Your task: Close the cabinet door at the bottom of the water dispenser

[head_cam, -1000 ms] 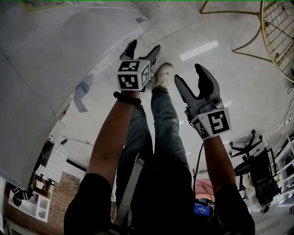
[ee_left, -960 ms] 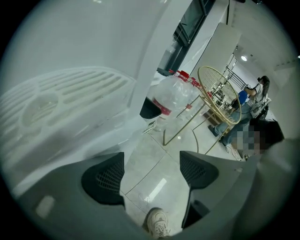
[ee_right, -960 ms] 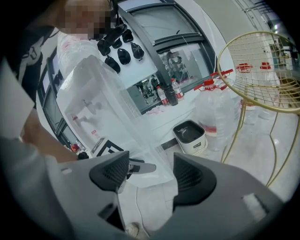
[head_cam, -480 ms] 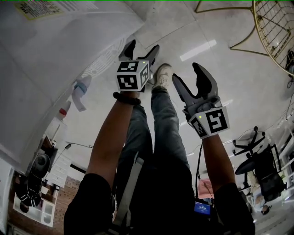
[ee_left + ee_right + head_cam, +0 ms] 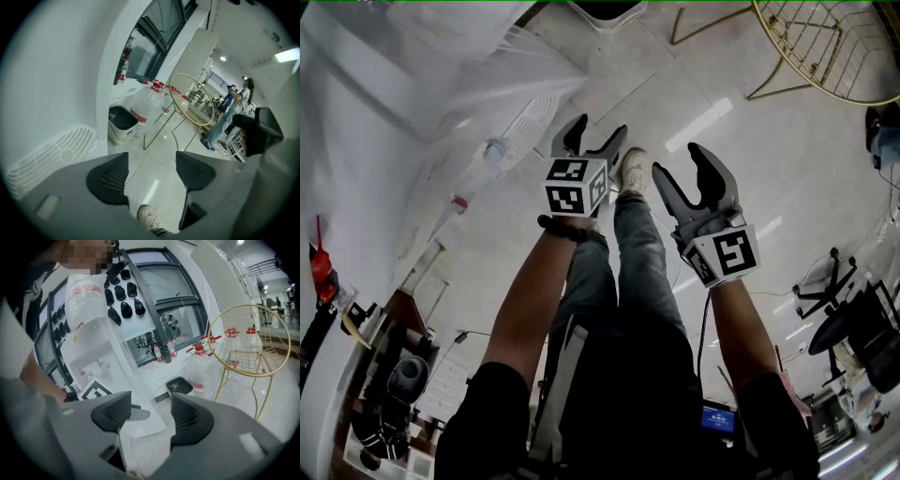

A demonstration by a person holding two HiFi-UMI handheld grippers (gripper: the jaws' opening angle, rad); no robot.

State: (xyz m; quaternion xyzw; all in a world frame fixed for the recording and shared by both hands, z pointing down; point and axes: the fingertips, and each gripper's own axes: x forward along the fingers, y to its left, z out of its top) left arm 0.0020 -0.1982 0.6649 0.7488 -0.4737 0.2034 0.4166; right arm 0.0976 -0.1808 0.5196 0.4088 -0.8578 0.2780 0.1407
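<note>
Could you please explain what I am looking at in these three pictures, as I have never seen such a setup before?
There is no robot: a person holds a hand tool with two-jaw tongs in each hand. The head view comes from a camera on the person's head, looking down past both arms to a shoe on the tiled floor. The left tongs and right tongs both stand open and hold nothing. The other two pictures come from cameras riding on each tool, looking along its jaws. The white water dispenser stands at the left, close to the left tongs; a bin, large water bottles and a gold wire frame stand beyond. I cannot make out its cabinet door.
</note>
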